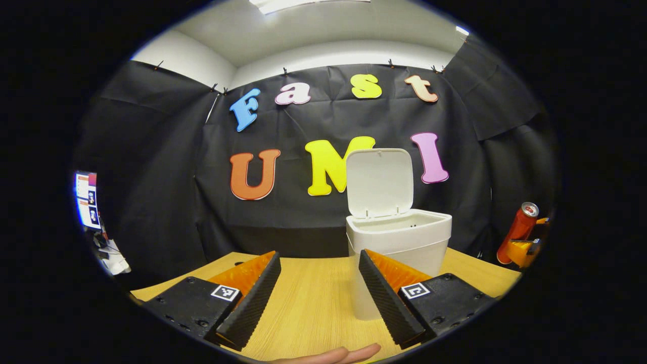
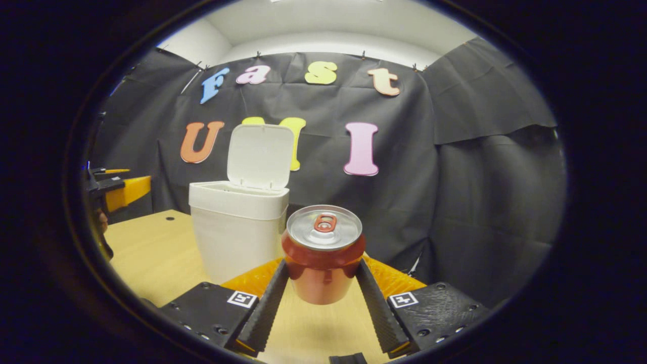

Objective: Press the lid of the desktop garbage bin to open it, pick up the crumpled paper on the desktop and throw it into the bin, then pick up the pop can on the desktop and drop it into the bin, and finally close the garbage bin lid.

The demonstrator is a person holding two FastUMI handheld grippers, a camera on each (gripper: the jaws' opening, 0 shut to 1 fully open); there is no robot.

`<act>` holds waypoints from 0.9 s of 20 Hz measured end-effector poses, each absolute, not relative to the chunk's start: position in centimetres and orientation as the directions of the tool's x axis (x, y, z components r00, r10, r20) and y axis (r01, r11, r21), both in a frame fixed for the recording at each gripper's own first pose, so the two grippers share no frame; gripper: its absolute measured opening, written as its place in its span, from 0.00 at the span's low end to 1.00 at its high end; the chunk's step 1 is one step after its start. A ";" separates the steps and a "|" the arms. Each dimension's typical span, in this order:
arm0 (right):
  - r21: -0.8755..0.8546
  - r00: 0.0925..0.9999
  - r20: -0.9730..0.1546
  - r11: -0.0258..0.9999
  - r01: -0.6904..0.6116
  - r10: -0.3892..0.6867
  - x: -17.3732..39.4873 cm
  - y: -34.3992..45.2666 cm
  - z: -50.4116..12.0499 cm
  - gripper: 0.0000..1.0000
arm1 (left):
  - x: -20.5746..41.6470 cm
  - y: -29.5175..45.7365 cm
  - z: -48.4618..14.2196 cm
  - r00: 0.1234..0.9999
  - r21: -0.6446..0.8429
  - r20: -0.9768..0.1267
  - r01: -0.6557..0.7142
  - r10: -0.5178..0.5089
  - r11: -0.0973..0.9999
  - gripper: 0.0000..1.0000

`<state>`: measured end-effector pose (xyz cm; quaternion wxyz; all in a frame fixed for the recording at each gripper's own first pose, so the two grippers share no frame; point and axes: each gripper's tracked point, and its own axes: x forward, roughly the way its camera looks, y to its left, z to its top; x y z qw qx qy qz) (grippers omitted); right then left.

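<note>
Between the fingers of the right gripper (image 2: 322, 283), in the right gripper view, stands the pop can (image 2: 323, 253), upright and lifted clear of the worktop (image 2: 151, 258), with both fingers pressed against its sides. It is a red can with a bare silver top and a red pull tab, undented as far as can be seen. To its left, near but apart, sits the white garbage bin (image 2: 237, 235) with its lid (image 2: 260, 156) tipped up and back, so the mouth is open. No crumpled paper lies on the worktop, so I judge that step done and the can step now in hand. The next move calls for carrying the can over the bin's rim, centring it above the mouth, and only then letting go. In the left gripper view the left gripper (image 1: 319, 293) hangs with its fingers spread wide and nothing between them, facing the bin; it is free to press the lid down afterwards.
</note>
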<state>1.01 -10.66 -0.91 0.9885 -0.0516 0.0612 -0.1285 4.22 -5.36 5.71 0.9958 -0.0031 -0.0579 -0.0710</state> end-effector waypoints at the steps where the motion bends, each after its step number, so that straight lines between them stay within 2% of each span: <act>1: -0.110 0.957 -0.113 0.960 0.257 -0.269 1.1 -11.3 -1.2 0.80 | 4.0 -4.8 5.0 0.986 -0.010 0.101 0.137 -0.135 0.991 1.00; 8: -0.090 0.930 -0.192 0.950 0.300 -0.312 1.7 -14.3 -3.1 0.80 | 2.6 -2.1 3.9 0.987 -0.007 0.119 0.109 -0.107 0.994 1.00; 13: -0.120 0.919 -0.180 0.935 0.334 -0.351 2.3 -15.0 -0.5 0.80 | 2.4 -0.4 3.3 0.991 -0.001 0.096 0.093 -0.093 0.996 1.00; 18: -0.152 0.937 -0.100 0.936 0.318 -0.334 2.9 -13.2 6.0 0.81 | 1.9 0.1 3.7 0.988 -0.025 0.105 0.116 -0.113 0.993 1.00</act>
